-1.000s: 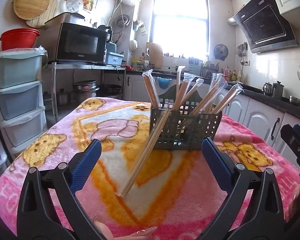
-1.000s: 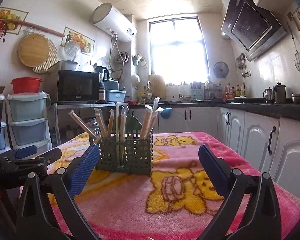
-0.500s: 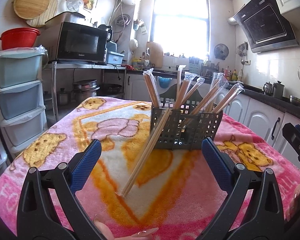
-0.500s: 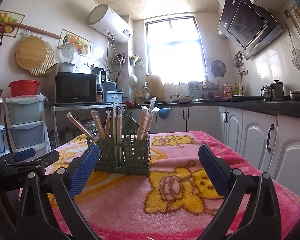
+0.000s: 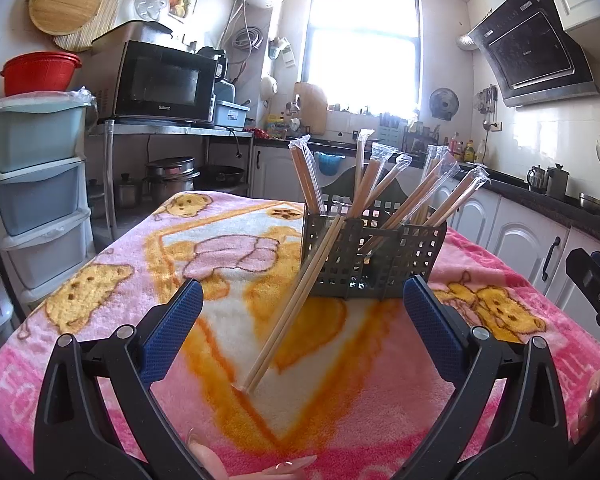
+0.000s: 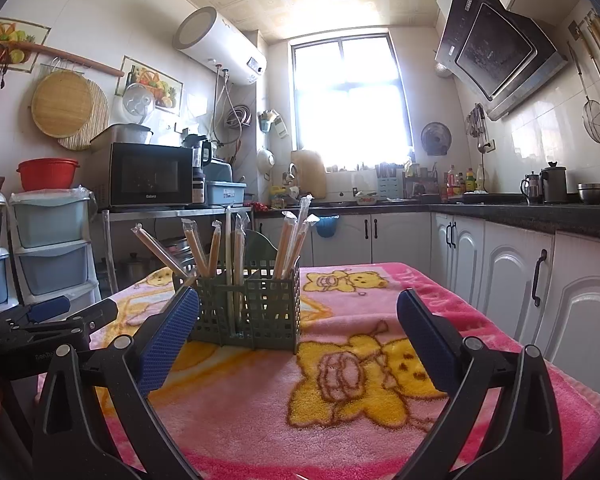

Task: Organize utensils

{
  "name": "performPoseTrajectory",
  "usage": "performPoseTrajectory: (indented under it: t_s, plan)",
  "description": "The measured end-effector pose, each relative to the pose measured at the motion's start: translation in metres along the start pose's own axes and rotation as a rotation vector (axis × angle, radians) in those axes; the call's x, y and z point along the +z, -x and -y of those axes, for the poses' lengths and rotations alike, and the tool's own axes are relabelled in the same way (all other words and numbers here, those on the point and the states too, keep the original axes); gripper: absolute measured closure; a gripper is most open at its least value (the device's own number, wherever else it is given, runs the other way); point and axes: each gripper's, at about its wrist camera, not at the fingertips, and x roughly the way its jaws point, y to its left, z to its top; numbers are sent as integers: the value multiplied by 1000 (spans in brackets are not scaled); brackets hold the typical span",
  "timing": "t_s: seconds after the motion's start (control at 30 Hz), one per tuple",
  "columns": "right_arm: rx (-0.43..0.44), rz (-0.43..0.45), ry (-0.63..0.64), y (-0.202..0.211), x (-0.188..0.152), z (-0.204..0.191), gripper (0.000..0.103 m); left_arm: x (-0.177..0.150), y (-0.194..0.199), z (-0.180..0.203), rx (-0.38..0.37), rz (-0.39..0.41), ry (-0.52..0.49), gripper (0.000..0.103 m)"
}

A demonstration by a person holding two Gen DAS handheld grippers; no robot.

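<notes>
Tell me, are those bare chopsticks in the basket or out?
Out. The bare chopsticks lean against the basket wall, lower tips on the blanket.

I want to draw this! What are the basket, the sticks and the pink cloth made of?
Basket: looks like hard green-grey plastic, matt, with moulded square holes all over.
Sticks: probably bamboo or pale wood, smooth and tan; most stand in shiny, crinkly clear plastic sleeves, one pair leans against the basket outside it.
Pink cloth: looks like soft fleece, fuzzy, printed with yellow bears.
</notes>
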Motion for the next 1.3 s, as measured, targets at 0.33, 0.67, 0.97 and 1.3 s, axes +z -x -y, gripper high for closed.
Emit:
performPoseTrajectory:
  t_s: [0.33, 0.67, 0.97, 1.3]
  plan:
    - [-1, 0, 1, 0, 0, 0, 6, 0, -1, -1, 0, -1, 6, 10]
    - [0, 0, 1, 0, 0, 0, 6, 0, -1, -2, 1, -2, 8, 10]
    - [-1, 0, 1, 0, 0, 0, 6, 0, -1, -2, 1, -3, 8, 10]
    - [-2, 0, 1, 0, 0, 1, 6, -1, 0, -3, -14, -3, 11, 10]
